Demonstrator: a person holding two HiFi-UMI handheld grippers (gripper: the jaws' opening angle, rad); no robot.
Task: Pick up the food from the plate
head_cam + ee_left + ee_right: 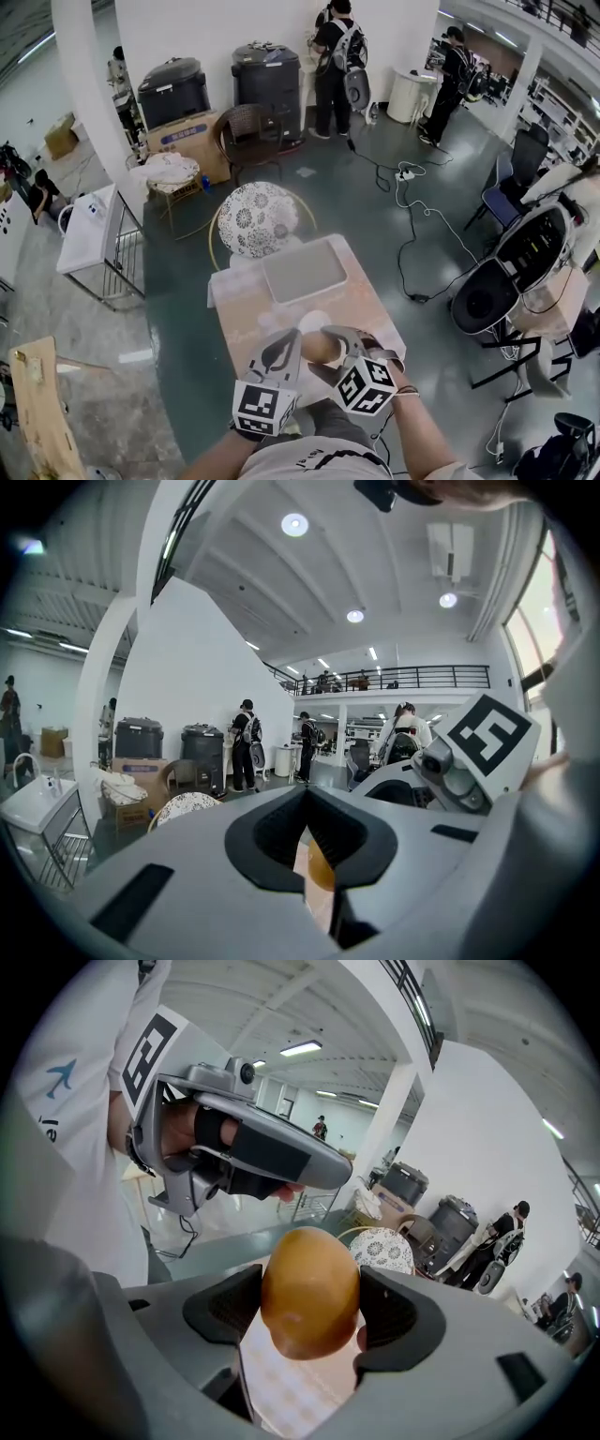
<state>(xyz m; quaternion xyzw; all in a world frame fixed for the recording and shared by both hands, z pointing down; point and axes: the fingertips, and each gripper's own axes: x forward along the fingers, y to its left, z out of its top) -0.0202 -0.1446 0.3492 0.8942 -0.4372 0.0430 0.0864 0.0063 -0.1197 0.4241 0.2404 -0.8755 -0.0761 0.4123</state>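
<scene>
A round orange-brown piece of food (309,1293) sits squeezed between the dark pads of my right gripper (309,1309), held in the air. In the head view this food (320,348) hangs just above the near edge of the table, close to the white plate (314,322). My right gripper (330,345) comes in from the lower right. My left gripper (287,349) is right beside it on the left. In the left gripper view, its pads (281,832) are closed together with nothing between them. The food (321,866) shows through the narrow slit.
A grey tray (303,270) lies on the far half of the small checked table (242,323). Beyond it stands a patterned round chair (256,218). Cables (412,211) run over the floor, dark chairs (511,272) stand at the right, and people (336,66) stand at the back.
</scene>
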